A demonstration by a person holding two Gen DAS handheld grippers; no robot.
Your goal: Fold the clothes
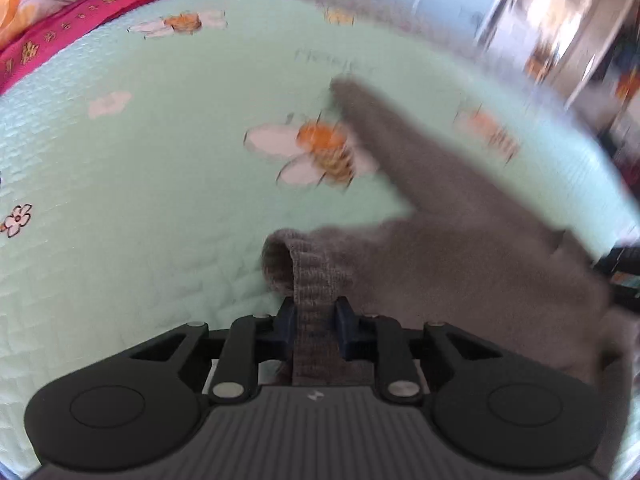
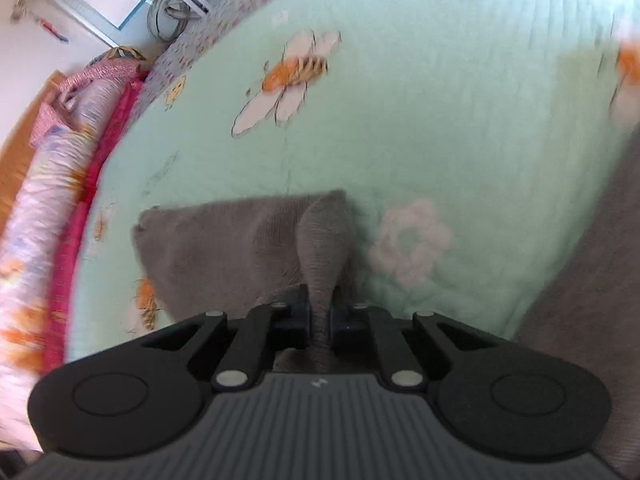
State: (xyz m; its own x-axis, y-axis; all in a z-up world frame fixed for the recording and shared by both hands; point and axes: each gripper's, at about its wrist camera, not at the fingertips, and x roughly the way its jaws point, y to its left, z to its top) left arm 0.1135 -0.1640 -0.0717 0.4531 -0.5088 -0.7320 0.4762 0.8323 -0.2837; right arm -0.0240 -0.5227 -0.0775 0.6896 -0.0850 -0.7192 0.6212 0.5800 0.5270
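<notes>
Both tongs — left point(image 1: 315, 316), right point(image 2: 320, 316) — clench the grey garment point(image 1: 460, 240) over the mint bedspread point(image 1: 120, 200).

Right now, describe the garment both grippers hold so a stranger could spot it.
Find the mint-green quilted bedspread printed with bees and white flowers. On it lies a grey knit garment, pinched by the left gripper and the right gripper. It is the only plain, unpatterned fabric there.

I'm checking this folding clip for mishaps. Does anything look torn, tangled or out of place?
Nothing stands out. The grey knit garment looks intact, pinched in both the left gripper and right gripper over the green bee-print quilt.
</notes>
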